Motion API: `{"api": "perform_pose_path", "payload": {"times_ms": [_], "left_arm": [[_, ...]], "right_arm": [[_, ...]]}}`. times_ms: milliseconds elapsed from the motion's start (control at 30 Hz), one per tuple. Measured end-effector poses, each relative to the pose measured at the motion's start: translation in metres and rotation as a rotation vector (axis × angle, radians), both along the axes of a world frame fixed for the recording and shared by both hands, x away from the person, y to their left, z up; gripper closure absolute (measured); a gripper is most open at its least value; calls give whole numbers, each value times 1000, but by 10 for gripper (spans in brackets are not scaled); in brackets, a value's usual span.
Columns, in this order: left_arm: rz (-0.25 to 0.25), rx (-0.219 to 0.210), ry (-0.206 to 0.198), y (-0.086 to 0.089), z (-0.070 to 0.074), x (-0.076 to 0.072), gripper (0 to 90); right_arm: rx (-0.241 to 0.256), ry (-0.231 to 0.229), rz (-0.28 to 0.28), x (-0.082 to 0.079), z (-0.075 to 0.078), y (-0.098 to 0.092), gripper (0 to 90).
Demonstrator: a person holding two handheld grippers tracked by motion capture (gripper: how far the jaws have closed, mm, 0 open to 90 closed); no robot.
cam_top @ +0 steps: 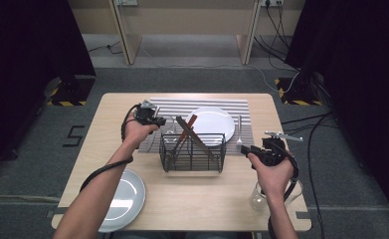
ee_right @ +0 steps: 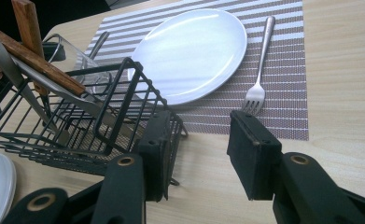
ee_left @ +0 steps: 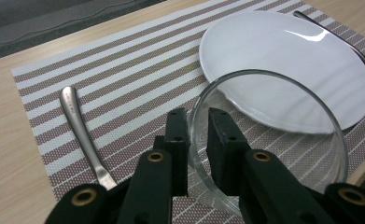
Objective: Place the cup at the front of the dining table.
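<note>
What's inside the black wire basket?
Inside the black wire basket, wooden-handled utensils lean crossed against each other; one shows a metal blade. Their lower ends are hard to make out behind the wires. The clear glass in the left gripper is beside the basket, not inside.

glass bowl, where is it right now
The glass bowl is pinched by its rim in the left gripper, over the striped placemat, beside the white plate.

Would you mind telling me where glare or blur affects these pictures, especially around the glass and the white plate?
Left gripper view: a bright glare streak crosses the white plate; the glass rim is sharp, while the left gripper arms nearest the lens are soft. Right gripper view: a broad sheen washes the plate; the right gripper is slightly blurred. High view: even light, dark curtains at the sides.
</note>
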State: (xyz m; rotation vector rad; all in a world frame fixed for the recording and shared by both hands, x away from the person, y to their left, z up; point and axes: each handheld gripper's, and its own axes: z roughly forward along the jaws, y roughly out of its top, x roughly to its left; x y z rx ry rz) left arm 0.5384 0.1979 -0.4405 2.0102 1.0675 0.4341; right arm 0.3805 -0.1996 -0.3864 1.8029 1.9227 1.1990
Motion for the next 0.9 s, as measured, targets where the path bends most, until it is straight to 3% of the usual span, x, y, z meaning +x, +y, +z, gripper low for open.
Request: {"api": "perform_pose_path", "payload": {"times_ms": [400, 900], "left_arm": [[3, -1, -6, -2, 1, 1, 758], [20, -14, -4, -4, 2, 2, 662]], "right_arm": [[0, 2, 0, 0, 0, 0, 589], [-2, 3, 0, 1, -1, 0, 586]]}}
